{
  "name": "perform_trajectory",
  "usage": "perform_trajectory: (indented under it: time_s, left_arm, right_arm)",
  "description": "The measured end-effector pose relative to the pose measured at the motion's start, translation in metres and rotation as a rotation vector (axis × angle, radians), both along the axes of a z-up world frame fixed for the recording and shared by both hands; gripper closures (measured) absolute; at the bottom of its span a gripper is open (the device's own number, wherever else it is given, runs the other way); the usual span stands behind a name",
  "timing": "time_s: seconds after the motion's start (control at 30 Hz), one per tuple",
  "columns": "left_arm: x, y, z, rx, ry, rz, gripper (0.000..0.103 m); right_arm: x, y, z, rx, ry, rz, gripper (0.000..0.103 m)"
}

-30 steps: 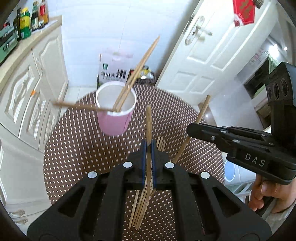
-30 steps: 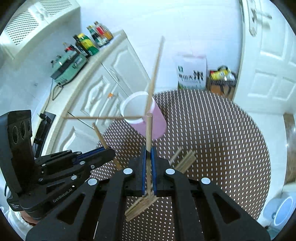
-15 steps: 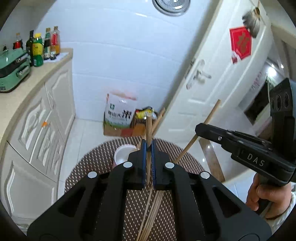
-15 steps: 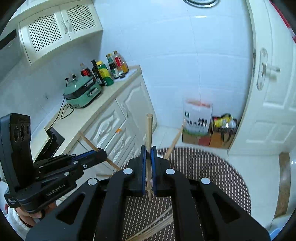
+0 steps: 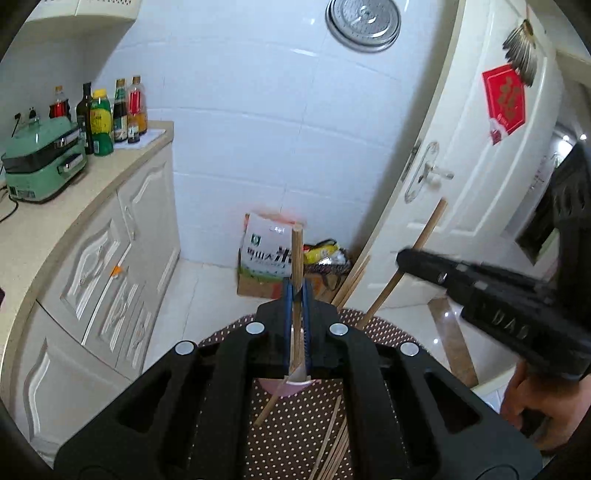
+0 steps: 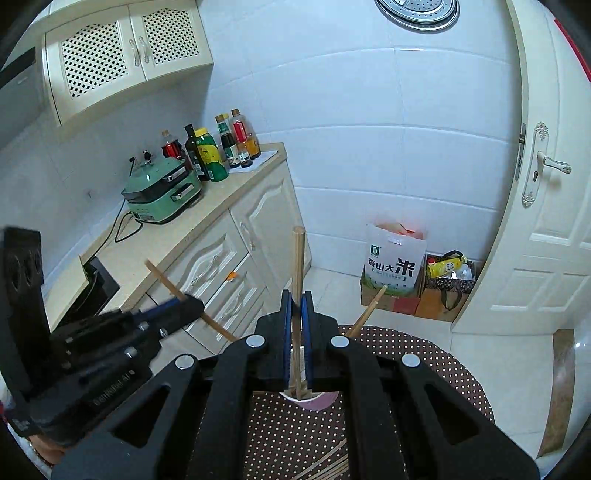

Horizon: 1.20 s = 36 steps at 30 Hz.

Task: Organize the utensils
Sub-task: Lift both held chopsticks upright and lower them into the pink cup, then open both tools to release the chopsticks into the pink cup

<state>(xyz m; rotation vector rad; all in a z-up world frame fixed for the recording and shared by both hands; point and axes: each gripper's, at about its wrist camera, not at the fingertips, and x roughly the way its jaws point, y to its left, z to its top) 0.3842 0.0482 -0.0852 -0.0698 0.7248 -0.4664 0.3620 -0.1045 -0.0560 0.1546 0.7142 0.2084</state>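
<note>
Round table [image 5: 295, 435], brown cloth with white dots, in a white-tiled kitchen. Cream counter [image 6: 207, 221] with panelled cabinets; on it a green cooker [image 6: 162, 194] and bottles [image 6: 218, 147]. White door [image 5: 461, 177] with red paper. Rice bag [image 6: 395, 262] on cardboard box on the floor; steel steamer tray [image 5: 364, 22] hangs on the wall.

Pink cup [image 6: 317, 400], white inside, sits on the table mostly hidden behind the grippers; chopsticks stand in it, one tip [image 6: 373, 306] sticking out. Loose pile of thin bamboo chopsticks [image 5: 336, 446] lies on the cloth near the cup.

Left gripper [image 5: 295, 291] is clamped on one upright wooden chopstick [image 5: 297, 266]. Right gripper [image 6: 296, 306] is clamped on another chopstick [image 6: 298, 258], round-ended, upright.
</note>
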Motion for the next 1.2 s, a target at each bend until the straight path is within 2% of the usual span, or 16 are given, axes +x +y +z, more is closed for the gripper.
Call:
perform_trajectory:
  time_s: [0.2, 0.57, 0.8, 1.2]
  left_arm:
    - [0.003, 0.002, -0.031, 0.019, 0.08, -0.002, 0.098]
    - [-0.008, -0.005, -0.061, 0.066, 0.149, -0.025, 0.098]
    - [-0.01, -0.008, -0.068, 0.097, 0.162, -0.026, 0.097]
    - [-0.009, -0.008, -0.07, 0.076, 0.198, -0.03, 0.097]
  right_arm:
    - [0.004, -0.001, -0.01, -0.014, 0.011, -0.008, 0.099]
    - [0.003, 0.002, -0.036, -0.018, 0.086, 0.002, 0.099]
    - [-0.003, 0.004, -0.05, -0.015, 0.123, 0.009, 0.099]
    - [-0.005, 0.006, -0.07, -0.009, 0.183, 0.01, 0.099]
